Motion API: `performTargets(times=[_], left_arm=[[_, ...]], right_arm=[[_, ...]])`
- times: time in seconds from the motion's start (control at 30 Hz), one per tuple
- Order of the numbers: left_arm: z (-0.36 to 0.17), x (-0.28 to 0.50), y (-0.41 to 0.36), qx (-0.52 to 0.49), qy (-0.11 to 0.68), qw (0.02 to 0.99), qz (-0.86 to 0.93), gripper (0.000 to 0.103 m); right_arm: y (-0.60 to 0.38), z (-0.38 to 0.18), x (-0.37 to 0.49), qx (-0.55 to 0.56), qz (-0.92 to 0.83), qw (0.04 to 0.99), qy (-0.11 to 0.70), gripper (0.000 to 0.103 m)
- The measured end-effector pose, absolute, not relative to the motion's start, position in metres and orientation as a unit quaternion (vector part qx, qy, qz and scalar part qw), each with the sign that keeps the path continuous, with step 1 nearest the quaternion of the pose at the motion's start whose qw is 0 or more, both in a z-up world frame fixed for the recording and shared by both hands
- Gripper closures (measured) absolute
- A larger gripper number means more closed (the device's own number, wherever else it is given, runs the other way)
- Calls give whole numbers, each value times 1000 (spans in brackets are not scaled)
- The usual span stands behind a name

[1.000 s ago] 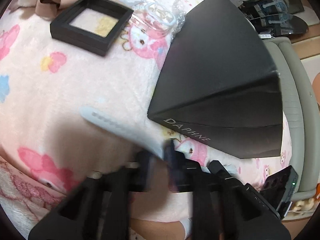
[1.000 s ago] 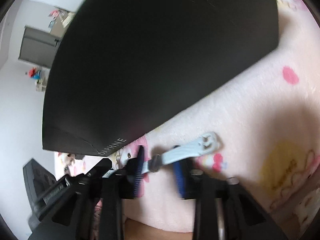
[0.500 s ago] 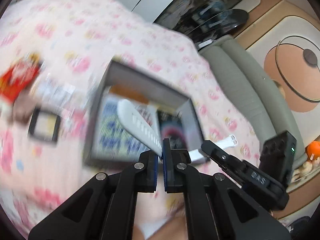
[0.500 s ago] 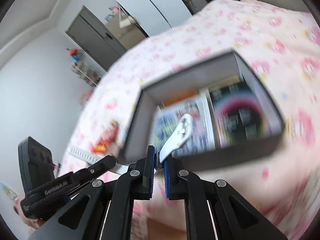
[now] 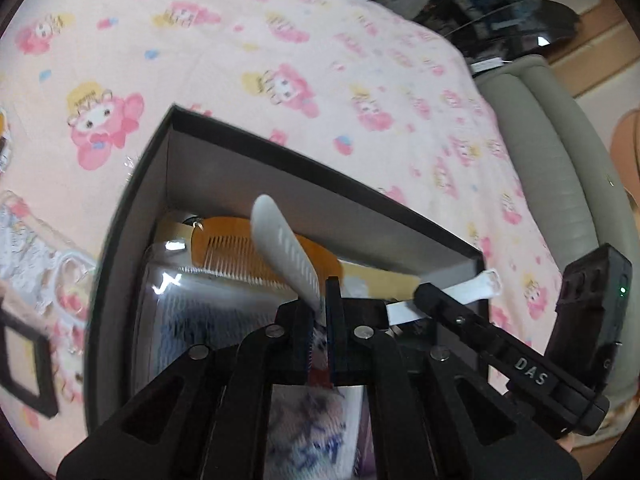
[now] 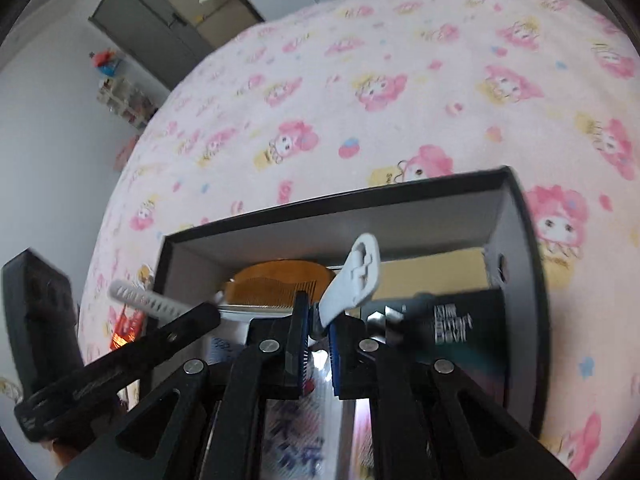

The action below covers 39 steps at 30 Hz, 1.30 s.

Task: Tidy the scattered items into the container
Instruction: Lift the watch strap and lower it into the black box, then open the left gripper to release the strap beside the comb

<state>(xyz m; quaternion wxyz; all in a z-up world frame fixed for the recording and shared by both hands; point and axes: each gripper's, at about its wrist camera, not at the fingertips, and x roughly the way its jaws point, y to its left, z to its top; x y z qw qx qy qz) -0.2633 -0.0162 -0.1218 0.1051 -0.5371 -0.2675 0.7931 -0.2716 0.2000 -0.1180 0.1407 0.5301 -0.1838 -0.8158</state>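
A pale perforated strap end (image 5: 284, 252) sticks up from my left gripper (image 5: 320, 300), which is shut on it. My right gripper (image 6: 318, 320) is shut on the strap's buckle end (image 6: 356, 280). The stretch between the two ends is hidden behind the fingers. Both grippers hang side by side over the open black box (image 5: 280, 152), whose inside walls are grey (image 6: 320, 208). In the box lie an orange comb (image 5: 236, 244), a plastic-wrapped printed pack (image 5: 208, 312) and a black booklet (image 6: 452, 320). The right gripper (image 5: 424, 292) shows in the left wrist view, and the left gripper (image 6: 208, 312) in the right wrist view.
The box sits on a pink cartoon-print blanket (image 5: 280, 40). A small black frame (image 5: 24, 368) and a clear pouch (image 5: 40, 240) lie left of the box, with a red packet (image 6: 124, 328) nearby. A grey padded edge (image 5: 552, 160) borders the blanket on the right.
The right jaws, open around the strap a second ago, have shut on it. Both grippers lifted the strap off the blanket beside the box and carried it over the open box.
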Motion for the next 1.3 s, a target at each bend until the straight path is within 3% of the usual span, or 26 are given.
performTargets(times=[0.1,0.13,0.27,0.4,0.5,0.57,0.8,1.0,1.3], left_arm=[[-143,-271,-13,-565,-272,100,772,90],[-149,-272,-12,-582,-264,101,762,76],[-145,-263,-12,-590,-262,115,756,64],[-131,-251,-6,-589,-246,122,760,65],[-135,-254,9,-604,-207,111,761,67],[-139,-261,16,-605,-200,102,764,75],[-152,-292,32,-616,-189,90,760,75],[-155,-313,33,-611,-193,77,764,76],[-114,-272,38,-558,-192,114,799,73]], right_arm=[[206,-133,-283,550,-804,134,-181,95],[209,-140,-284,561,-795,131,-188,95],[212,-145,-282,586,-782,117,-175,80],[217,-114,-263,568,-810,81,-124,67],[219,-105,-253,540,-824,108,-133,67],[222,-112,-258,543,-821,108,-137,67],[236,-137,-281,571,-796,101,-172,68],[229,-146,-286,583,-792,98,-155,67],[238,-121,-265,542,-822,57,-165,67]])
